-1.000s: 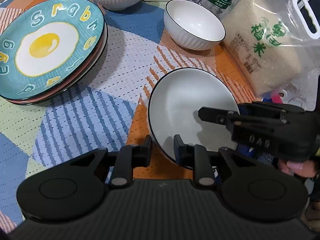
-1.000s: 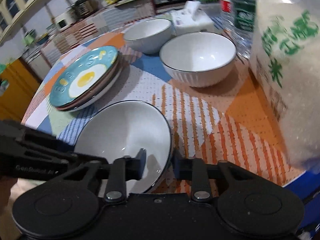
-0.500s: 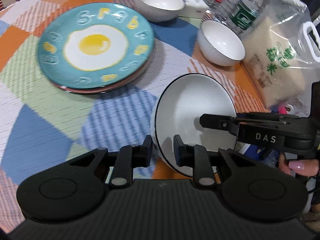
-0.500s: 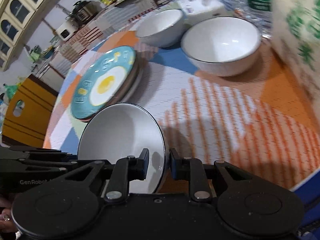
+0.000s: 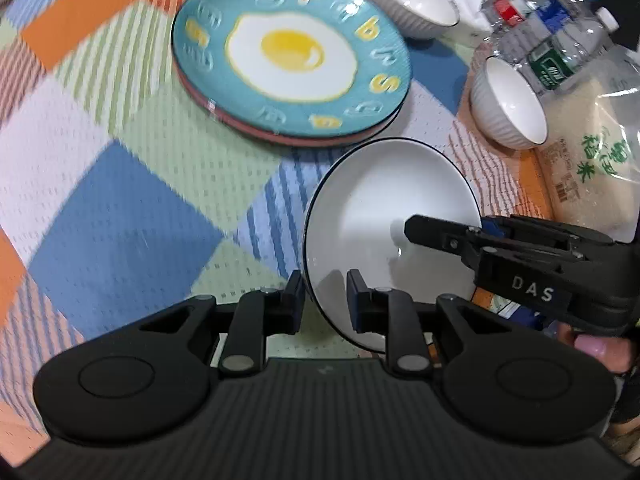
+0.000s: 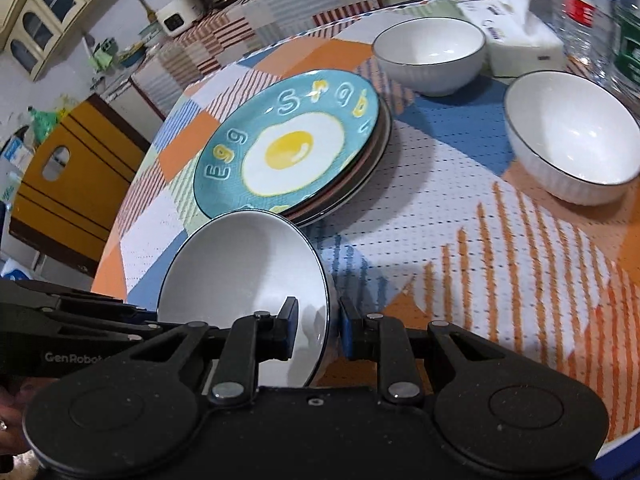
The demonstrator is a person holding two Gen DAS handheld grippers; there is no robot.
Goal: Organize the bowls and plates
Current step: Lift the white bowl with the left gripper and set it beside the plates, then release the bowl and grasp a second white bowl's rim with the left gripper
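Bowl (image 5: 390, 220) sits tilted, apparently clear of the table (image 5: 120, 208), near the plates (image 5: 292, 60). We grip its rim with both the left gripper (image 5: 323, 300) and the right gripper (image 6: 316, 330), jaws clamped.

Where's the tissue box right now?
Far side of the table in the right wrist view: tissue box sits right of the far bowl, beside the bottles.
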